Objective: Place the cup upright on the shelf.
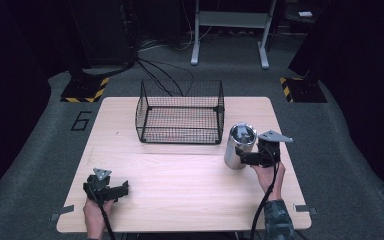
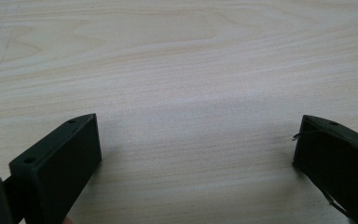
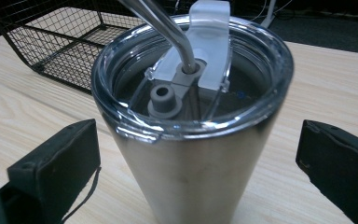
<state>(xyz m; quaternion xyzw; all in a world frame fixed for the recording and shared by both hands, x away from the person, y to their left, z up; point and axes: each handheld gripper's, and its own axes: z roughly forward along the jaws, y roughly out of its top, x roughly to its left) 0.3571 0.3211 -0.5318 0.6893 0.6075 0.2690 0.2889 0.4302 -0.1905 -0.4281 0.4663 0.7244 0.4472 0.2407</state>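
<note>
One steel tumbler [image 3: 191,140] (metal straw [image 3: 161,28] in lid), one wire basket [image 1: 180,112] at its 10 o'clock | tumbler between my right gripper [image 3: 196,163] jaws, unclamped | my left gripper [image 2: 196,158] released, empty.

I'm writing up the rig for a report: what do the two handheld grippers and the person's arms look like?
Both are black. The left gripper and the right gripper each have two blocky black jaws, a grey three-cornered plate on top, and a black cable trailing back along the forearm. The right arm wears a dark camouflage-patterned sleeve.
</note>
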